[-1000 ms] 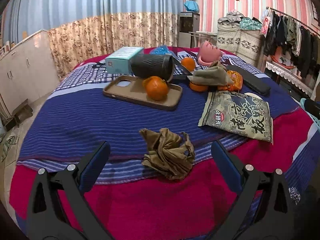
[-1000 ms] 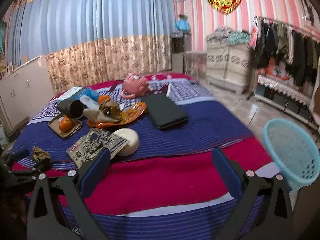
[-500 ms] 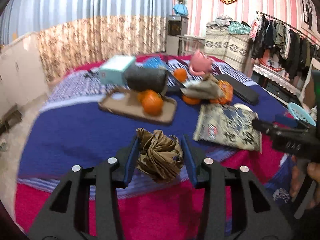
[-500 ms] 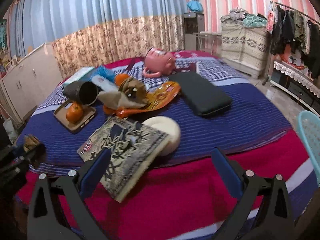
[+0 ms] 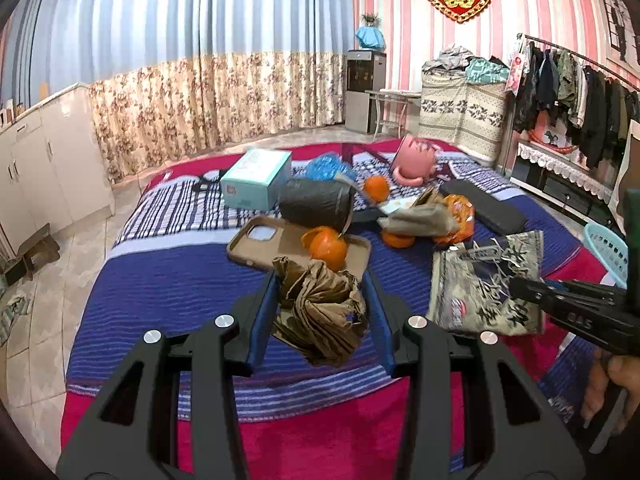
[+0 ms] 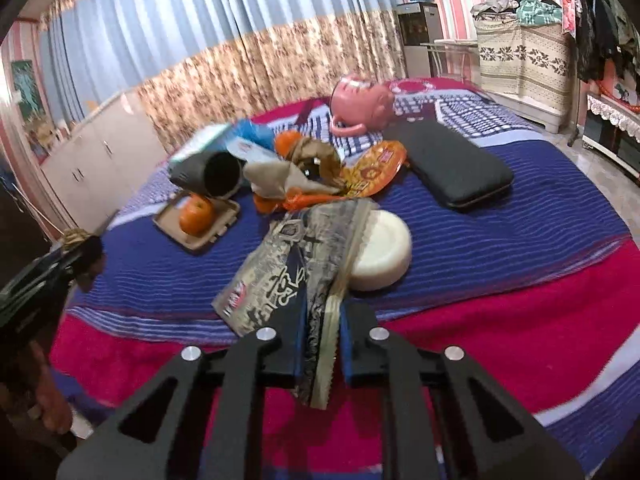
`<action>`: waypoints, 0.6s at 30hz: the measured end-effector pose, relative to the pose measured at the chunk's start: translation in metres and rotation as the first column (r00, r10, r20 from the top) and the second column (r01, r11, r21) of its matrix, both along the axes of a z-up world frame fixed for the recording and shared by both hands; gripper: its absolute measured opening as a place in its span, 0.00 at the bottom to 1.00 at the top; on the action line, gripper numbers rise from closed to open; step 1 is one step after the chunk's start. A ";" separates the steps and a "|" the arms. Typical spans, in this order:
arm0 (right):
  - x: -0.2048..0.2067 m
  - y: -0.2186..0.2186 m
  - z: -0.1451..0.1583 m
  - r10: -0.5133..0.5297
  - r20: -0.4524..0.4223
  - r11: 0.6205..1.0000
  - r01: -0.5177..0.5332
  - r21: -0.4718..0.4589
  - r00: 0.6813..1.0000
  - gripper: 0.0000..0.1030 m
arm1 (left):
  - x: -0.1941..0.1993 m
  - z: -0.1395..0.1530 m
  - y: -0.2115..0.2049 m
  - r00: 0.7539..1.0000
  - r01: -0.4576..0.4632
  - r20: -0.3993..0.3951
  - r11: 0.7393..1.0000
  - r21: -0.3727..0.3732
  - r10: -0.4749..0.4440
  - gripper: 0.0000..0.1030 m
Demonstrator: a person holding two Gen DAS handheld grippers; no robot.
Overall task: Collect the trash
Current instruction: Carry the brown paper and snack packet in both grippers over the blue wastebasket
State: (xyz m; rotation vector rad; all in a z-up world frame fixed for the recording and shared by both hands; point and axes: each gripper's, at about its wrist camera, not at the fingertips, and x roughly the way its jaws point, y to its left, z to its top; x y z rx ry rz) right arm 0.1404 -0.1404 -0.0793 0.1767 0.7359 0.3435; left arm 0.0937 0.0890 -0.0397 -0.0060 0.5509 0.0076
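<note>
Since a second ago both jaws have come in: the left gripper [image 5: 320, 312] is clamping the crumpled brown paper [image 5: 320, 312] at the bed's [image 5: 160, 280] near edge, the right gripper [image 6: 320, 344] is closing on the snack packet's [image 6: 296, 268] near corner, seemingly pinched, so both should be lifting slowly toward the blue basket [image 5: 606, 248] at right.

The light-blue basket [image 5: 608, 250] is cut off by the left wrist view's right edge, with the right hand-held gripper [image 5: 520, 286] across its lower part. The person's hand [image 5: 612, 384] under that gripper runs off the same edge. In the right wrist view the teal box [image 6: 204, 142] and blue bag [image 6: 256, 136] behind the dark cup [image 6: 212, 172] are blurred (print unreadable). The snack packet [image 6: 292, 264] hides part of the white round lid [image 6: 384, 248].
</note>
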 end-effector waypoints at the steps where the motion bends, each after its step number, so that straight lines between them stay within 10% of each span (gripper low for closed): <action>1: -0.006 -0.008 0.004 -0.002 0.009 1.000 0.002 0.018 1.000 0.13 | -0.001 0.003 -0.004 1.000 0.003 0.006 1.000 0.002 -0.003 0.40; 18: -0.057 -0.186 0.066 -0.325 0.172 0.945 0.311 0.104 0.930 0.12 | 0.025 0.047 -0.112 0.984 0.150 0.103 0.989 -0.016 -0.148 0.40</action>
